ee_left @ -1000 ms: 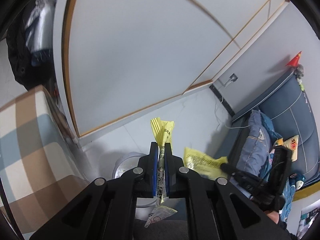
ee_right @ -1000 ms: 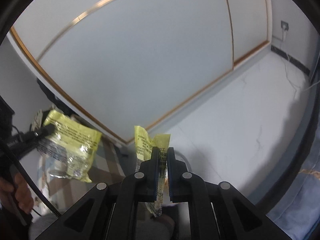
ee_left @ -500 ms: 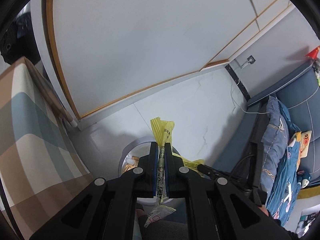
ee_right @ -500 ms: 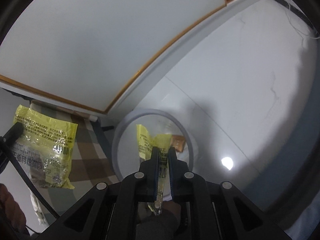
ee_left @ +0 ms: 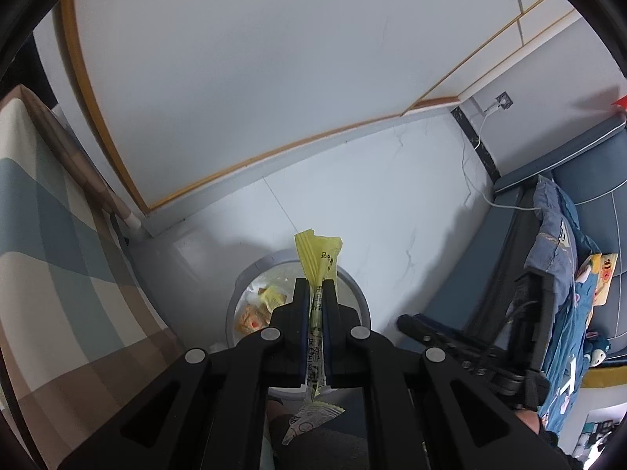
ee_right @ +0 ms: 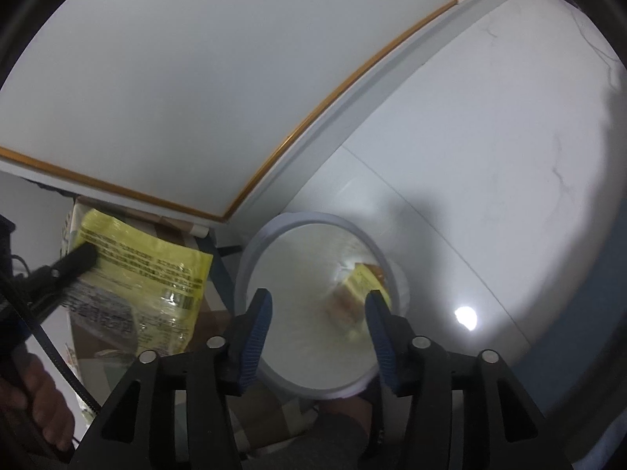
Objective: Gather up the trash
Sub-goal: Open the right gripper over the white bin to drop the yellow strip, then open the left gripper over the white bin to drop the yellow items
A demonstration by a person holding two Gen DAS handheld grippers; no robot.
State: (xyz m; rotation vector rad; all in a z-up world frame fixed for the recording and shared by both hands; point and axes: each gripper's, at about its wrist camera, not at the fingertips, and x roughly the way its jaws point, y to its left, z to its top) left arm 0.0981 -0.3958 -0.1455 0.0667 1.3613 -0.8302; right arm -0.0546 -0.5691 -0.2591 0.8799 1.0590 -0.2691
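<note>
Right wrist view showed the right gripper (ee_right: 317,305) with jaws opening, nothing between them, above the white bin (ee_right: 313,384). The left gripper (ee_left: 315,301) was clamped on a yellow wrapper (ee_left: 319,262); best centred over the rim before letting go.

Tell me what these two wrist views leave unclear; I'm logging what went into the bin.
- Right wrist view: the wrapper falling into the bin below the opening right gripper is motion-blurred; print unreadable.
- Left wrist view: the shut left gripper covers the middle of its yellow wrapper.
- Left wrist view: the bin's contents are too small to identify.
</note>
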